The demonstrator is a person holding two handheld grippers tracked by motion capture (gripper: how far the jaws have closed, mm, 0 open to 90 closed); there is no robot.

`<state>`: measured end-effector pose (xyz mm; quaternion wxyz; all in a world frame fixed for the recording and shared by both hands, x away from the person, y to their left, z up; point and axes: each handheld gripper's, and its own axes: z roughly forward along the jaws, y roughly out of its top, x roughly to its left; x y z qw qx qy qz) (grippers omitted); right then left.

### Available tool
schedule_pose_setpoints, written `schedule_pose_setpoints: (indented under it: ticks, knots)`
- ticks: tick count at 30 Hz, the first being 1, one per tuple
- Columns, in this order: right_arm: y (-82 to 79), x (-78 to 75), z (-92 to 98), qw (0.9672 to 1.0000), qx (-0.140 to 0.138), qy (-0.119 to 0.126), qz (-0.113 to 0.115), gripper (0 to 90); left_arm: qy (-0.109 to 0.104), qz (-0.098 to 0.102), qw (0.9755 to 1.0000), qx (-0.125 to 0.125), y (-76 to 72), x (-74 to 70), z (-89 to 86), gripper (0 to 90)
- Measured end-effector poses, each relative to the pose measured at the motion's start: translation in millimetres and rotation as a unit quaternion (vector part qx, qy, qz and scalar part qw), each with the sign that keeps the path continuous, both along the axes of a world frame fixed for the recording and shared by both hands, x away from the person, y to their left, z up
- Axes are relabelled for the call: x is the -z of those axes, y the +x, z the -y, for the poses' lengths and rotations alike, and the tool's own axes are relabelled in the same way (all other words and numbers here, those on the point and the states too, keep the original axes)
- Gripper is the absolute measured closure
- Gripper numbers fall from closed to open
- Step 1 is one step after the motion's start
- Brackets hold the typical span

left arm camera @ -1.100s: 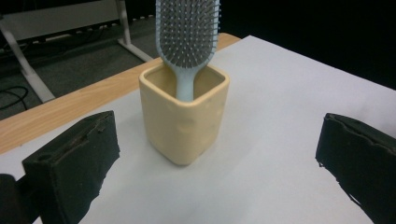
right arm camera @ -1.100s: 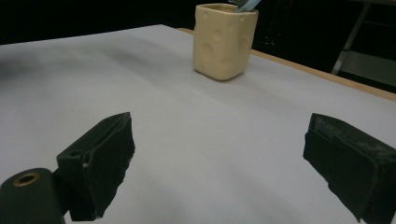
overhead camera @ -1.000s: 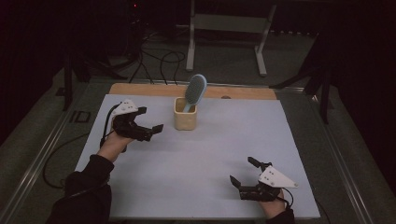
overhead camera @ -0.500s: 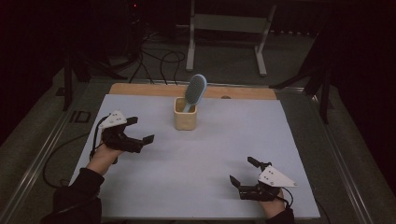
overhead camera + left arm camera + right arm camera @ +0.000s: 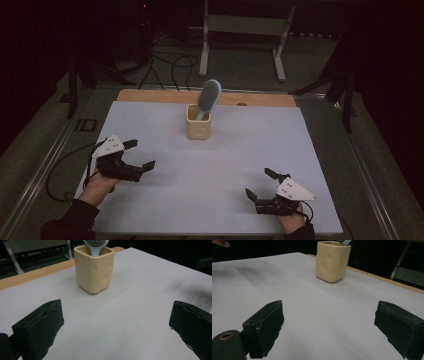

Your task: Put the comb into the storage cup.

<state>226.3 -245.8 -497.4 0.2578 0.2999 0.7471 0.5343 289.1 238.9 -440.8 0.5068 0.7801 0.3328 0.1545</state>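
A cream square cup (image 5: 198,128) stands at the back middle of the white sheet, with a light blue hairbrush (image 5: 209,97) upright in it, head up and leaning right. My left gripper (image 5: 141,154) hovers at the front left, open and empty, well short of the cup. My right gripper (image 5: 258,182) rests at the front right, open and empty. In the left gripper view the cup (image 5: 94,270) and brush (image 5: 96,246) sit ahead of the wide-apart jaws. The right gripper view shows the cup (image 5: 333,261) far ahead, with the brush (image 5: 344,242) cut off at the top.
The white sheet (image 5: 225,160) covers the table, and a wooden strip (image 5: 150,96) shows along its far edge. Behind the table stand a metal frame (image 5: 245,30) and loose cables (image 5: 170,60) on the floor. Dark floor lies on both sides.
My left gripper has drawn back from beside the cup toward the front left of the sheet, still open. The right gripper, cup and brush have stayed put.
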Motion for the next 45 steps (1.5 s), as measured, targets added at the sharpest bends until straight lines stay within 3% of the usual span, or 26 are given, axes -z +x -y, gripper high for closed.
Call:
schedule_pose_setpoints:
  ticks: [6, 11, 13, 28, 32, 40, 45]
  knots:
    - [0.1, 0.2, -0.7, 1.0, -0.002, -0.001, 0.0, 8.3, 0.001, -0.001, 1.0, -0.006, -15.7, 11.3, -9.4, 0.0]
    - [-0.1, 0.3, -0.9, 1.0, -0.002, -0.001, -0.002, 8.3, 0.007, -0.015, 0.9998, -0.01, -26.8, 26.5, -14.1, 0.0]
    - [0.1, 0.5, -1.1, 1.0, -0.003, -0.002, -0.002, 8.3, -0.001, -0.018, 0.9998, -0.011, -33.5, 32.3, -16.7, 0.0]
    - [-0.2, 0.4, -1.2, 1.0, -0.002, -0.002, -0.003, 8.4, 0.006, -0.022, 0.9995, -0.019, -67.6, 56.1, -19.8, 0.0]
    - [0.0, 0.6, -1.3, 1.0, -0.002, 0.0, -0.004, 8.4, 0.009, -0.035, 0.9991, -0.023, -73.4, 61.8, -23.8, 0.0]
    - [0.3, 0.9, -2.2, 1.0, 0.0, -0.003, -0.004, 8.3, 0.022, -0.026, 0.9985, -0.043, -82.5, 66.8, -33.0, 0.0]
    - [0.4, 0.5, -1.4, 1.0, -0.003, -0.001, -0.002, 8.3, 0.016, -0.018, 0.9979, -0.06, -82.5, 67.9, -38.6, 0.0]
